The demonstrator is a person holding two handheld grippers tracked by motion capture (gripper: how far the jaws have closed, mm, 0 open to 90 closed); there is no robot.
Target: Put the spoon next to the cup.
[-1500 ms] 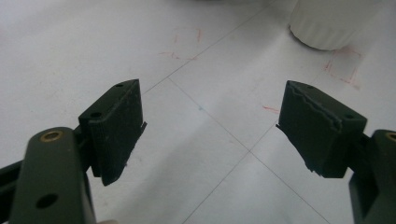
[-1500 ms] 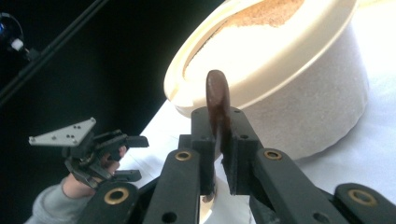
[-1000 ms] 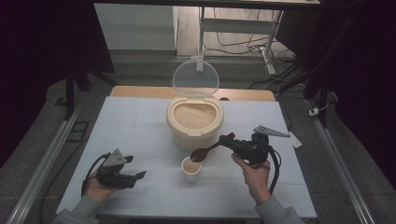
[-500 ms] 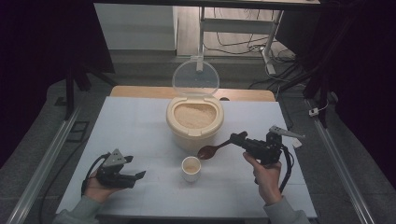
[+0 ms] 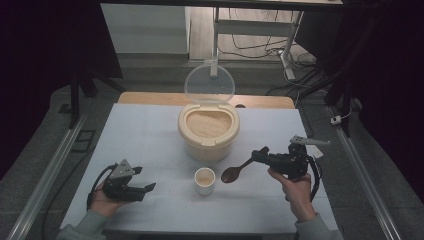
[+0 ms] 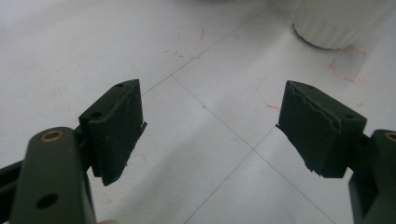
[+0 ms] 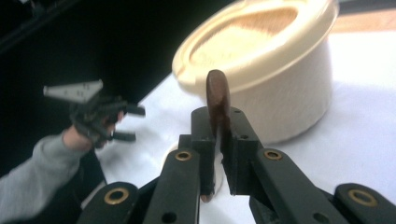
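A cream tub of rice (image 5: 208, 131) stands open mid-table, its clear lid (image 5: 209, 83) tipped up behind it. In front of it sits a small white cup (image 5: 205, 180) with rice in it. My right gripper (image 5: 258, 155) is shut on the handle of a brown wooden spoon (image 5: 233, 172), whose bowl hangs just right of the cup. In the right gripper view the spoon (image 7: 217, 99) stands edge-on between the jaws, with the tub (image 7: 268, 65) behind. My left gripper (image 5: 145, 181) rests open near the table's front left, its pads (image 6: 117, 126) apart over bare table.
The white table (image 5: 150, 135) has faint red marks and thin lines on it. A wooden board edge shows behind the tub. Metal rails run along both sides, and cables and a stand lie on the floor at the back.
My right gripper has drawn the spoon away from above the cup, rightward and slightly toward the person. The left hand has stayed put.
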